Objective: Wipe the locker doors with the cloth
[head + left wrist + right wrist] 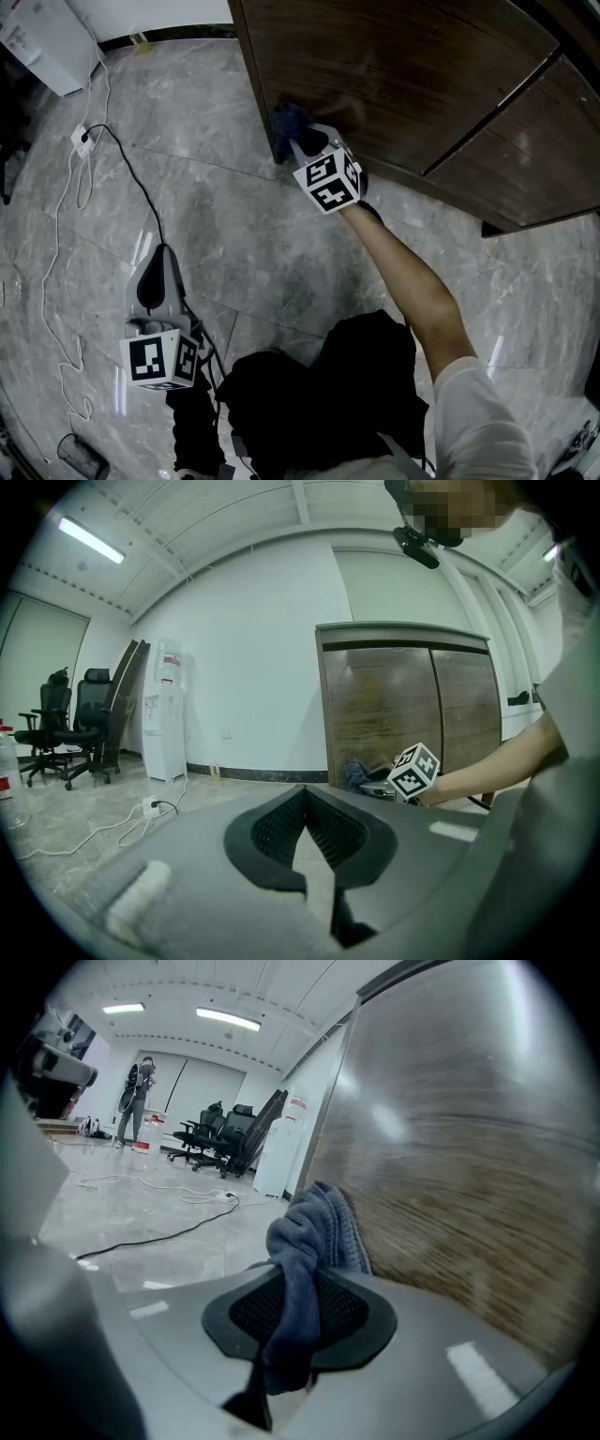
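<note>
The cloth, a dark blue-grey towelling rag bunched in soft folds, is clamped between the ribbed fingers of the right gripper, its free end bulging past their tips against the brown wood-grain locker door, low near the floor.
</note>
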Demonstrator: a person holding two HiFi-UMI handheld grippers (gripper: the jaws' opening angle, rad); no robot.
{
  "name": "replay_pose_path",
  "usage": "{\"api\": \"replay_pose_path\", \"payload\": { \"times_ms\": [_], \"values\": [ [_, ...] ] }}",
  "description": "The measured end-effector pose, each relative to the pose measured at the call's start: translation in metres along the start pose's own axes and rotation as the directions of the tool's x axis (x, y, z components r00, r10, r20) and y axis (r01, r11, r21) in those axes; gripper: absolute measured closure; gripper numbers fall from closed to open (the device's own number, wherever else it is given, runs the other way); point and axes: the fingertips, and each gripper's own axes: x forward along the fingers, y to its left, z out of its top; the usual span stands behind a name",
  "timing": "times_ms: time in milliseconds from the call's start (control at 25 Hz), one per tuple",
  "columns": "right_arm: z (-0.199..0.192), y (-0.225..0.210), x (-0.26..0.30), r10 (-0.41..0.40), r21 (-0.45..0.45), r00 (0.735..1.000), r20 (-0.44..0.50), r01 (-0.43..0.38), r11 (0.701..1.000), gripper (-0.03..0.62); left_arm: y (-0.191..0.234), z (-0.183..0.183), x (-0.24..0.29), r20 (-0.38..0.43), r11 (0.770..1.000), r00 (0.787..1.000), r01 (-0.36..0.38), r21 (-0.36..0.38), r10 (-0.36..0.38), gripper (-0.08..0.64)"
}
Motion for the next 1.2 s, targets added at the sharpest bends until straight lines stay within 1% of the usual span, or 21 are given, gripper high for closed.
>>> {"api": "replay_pose_path", "payload": {
  "times_ms": [320, 520, 720, 960, 1200],
  "values": [
    [-0.036, -0.029, -0.042, -0.059, 0.014, 0.998, -0.021, 0.059, 0.998, 0.509, -0.018, 0.004, 0.002, 0.013, 0.999, 0.999, 0.033, 0.018, -0.034, 0.561],
    [-0.064, -0.049, -0.072, -0.106, 0.031, 0.994, -0.039, 0.107, 0.994, 0.509, -0.023, 0.009, 0.001, 0.016, 0.999, 0.999, 0.032, 0.016, -0.032, 0.561],
    [-0.092, -0.07, -0.101, -0.146, 0.054, 0.987, -0.068, 0.15, 0.987, 0.509, -0.034, 0.012, 0.002, 0.016, 0.998, 0.999, 0.048, 0.031, -0.048, 0.561],
    [-0.114, -0.089, -0.131, -0.187, 0.075, 0.978, -0.09, 0.193, 0.978, 0.509, -0.043, 0.017, 0.002, 0.024, 0.997, 0.998, 0.059, 0.041, -0.06, 0.561],
    [-0.126, -0.106, -0.152, -0.227, 0.096, 0.97, -0.091, 0.235, 0.967, 0.509, -0.049, 0.021, 0.002, 0.026, 0.997, 0.997, 0.066, 0.045, -0.067, 0.561]
  ]
}}
